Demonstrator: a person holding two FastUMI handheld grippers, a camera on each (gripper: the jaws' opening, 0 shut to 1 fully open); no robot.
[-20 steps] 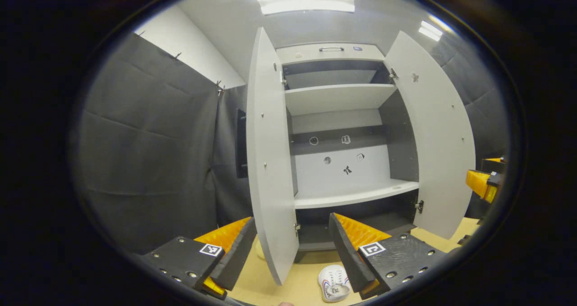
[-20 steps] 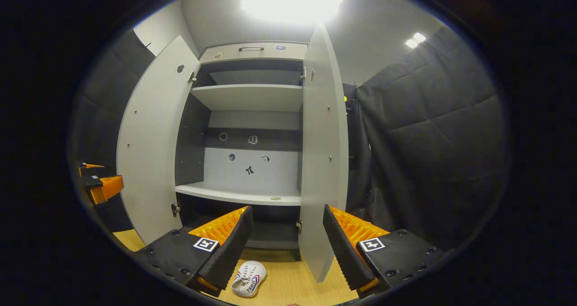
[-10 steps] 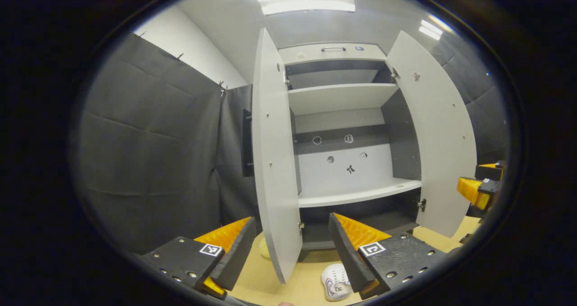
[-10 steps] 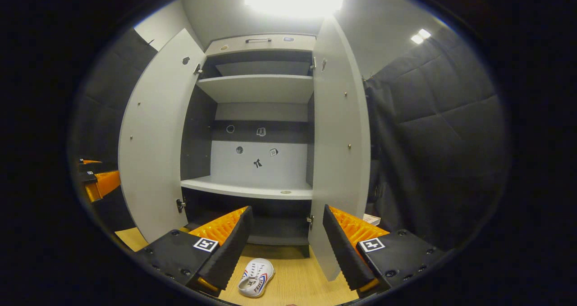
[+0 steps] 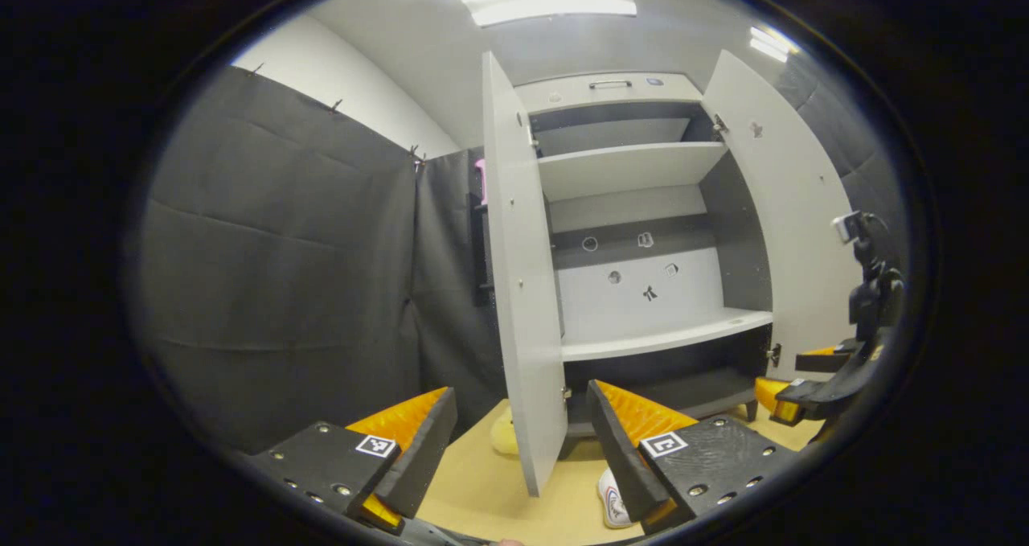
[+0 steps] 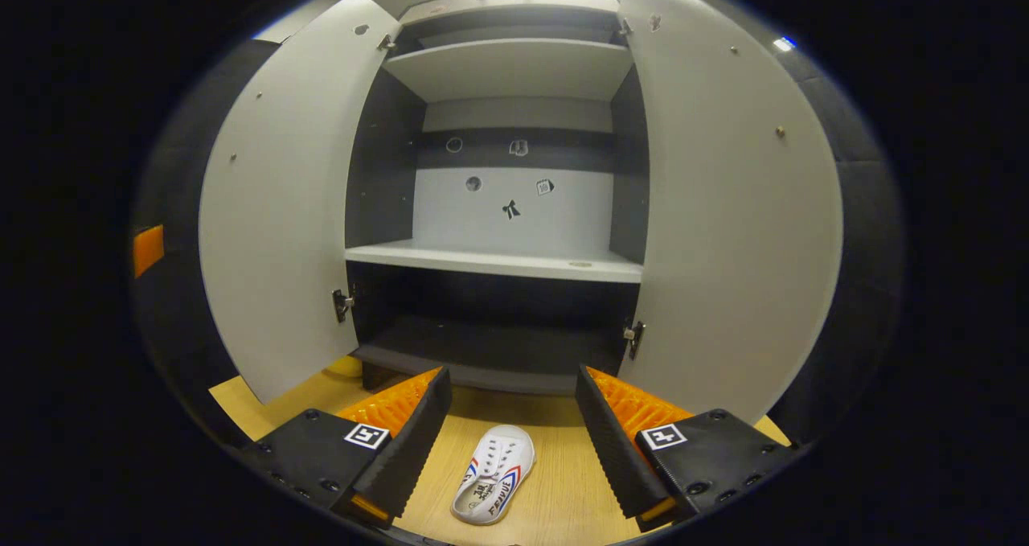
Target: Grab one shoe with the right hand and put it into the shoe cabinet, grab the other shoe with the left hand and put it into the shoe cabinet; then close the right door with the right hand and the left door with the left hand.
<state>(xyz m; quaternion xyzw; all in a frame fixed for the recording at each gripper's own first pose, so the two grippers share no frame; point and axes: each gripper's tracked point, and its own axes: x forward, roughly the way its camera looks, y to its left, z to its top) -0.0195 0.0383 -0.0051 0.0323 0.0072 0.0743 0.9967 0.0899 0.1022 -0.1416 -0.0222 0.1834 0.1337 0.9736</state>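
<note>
Right gripper point(image 6: 513, 417) held wide open, nothing between fingers, hovering over wooden floor point(image 6: 563, 498). White shoe point(image 6: 494, 474) lies on floor just below, between its fingers, toe toward cabinet point(image 6: 514, 208). Cabinet straight ahead, both doors swung open, shelves bare.

Left gripper point(image 5: 518, 433) also wide open, empty. Left door point(image 5: 522, 289) edge-on just ahead between its fingers. Shoe point(image 5: 615, 504) partly hidden behind its right finger. Other gripper point(image 5: 812, 389) far right, near right door point(image 5: 804, 232).
</note>
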